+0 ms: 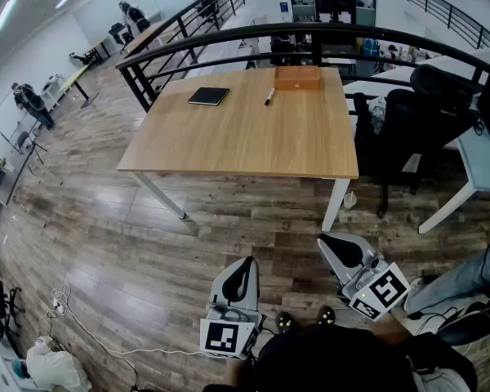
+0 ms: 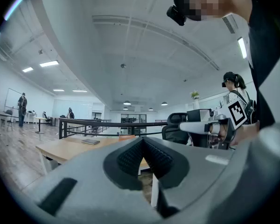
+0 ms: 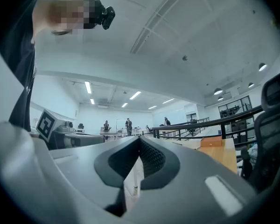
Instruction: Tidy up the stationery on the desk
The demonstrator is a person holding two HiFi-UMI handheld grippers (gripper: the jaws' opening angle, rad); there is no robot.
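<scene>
Left gripper hangs short of the desk, over the wooden floor, jaws together with nothing between them. Right gripper sits near the desk's front right leg, jaws likewise closed and empty. Toward the desk's far edge, from left to right: a black notebook lying flat, a pen near it but apart, then a wooden box at the rear edge. Neither gripper touches any item.

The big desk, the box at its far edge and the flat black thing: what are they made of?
Pale rectangular desk: wood or wood-look laminate, matte, with straight grain. Its white legs: probably painted metal. Small orange-brown box: seems wooden, warmer tone. Flat black notebook: dull cover, material too small to tell.
</scene>
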